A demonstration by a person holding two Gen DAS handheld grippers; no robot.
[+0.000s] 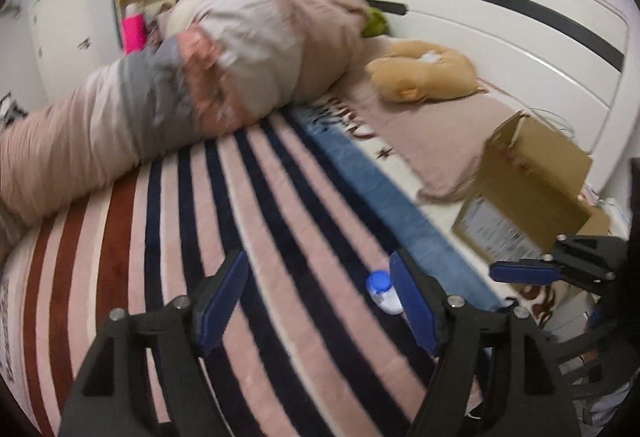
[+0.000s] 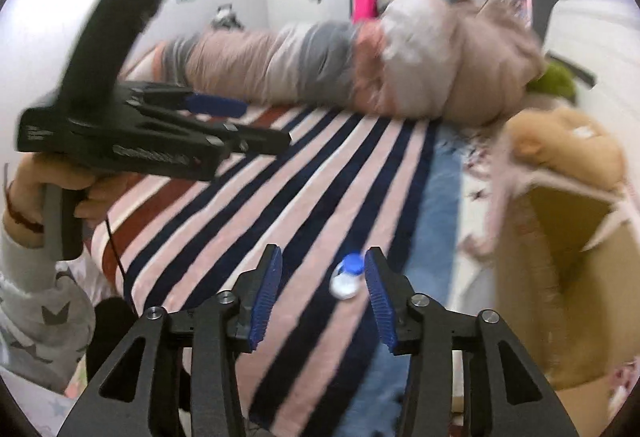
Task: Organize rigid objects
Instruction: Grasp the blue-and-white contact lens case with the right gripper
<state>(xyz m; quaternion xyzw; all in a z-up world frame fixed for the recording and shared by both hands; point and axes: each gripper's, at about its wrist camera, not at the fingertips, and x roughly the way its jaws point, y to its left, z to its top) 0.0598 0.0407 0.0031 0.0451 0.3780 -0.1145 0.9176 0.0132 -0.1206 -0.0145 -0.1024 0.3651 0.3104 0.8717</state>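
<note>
A small white bottle with a blue cap lies on the striped blanket. In the left wrist view my left gripper stands open over the blanket, and the bottle rests just left of its right finger, apart from the pads. My right gripper comes in from the right edge. In the right wrist view the bottle sits between the open fingers of my right gripper, closer to the right pad, and neither pad presses on it. A hand carries my left gripper at the left, its jaws apart and empty.
An open cardboard box stands on the bed at the right, also large in the right wrist view. A rolled duvet runs along the far side. A tan plush toy lies by the white headboard.
</note>
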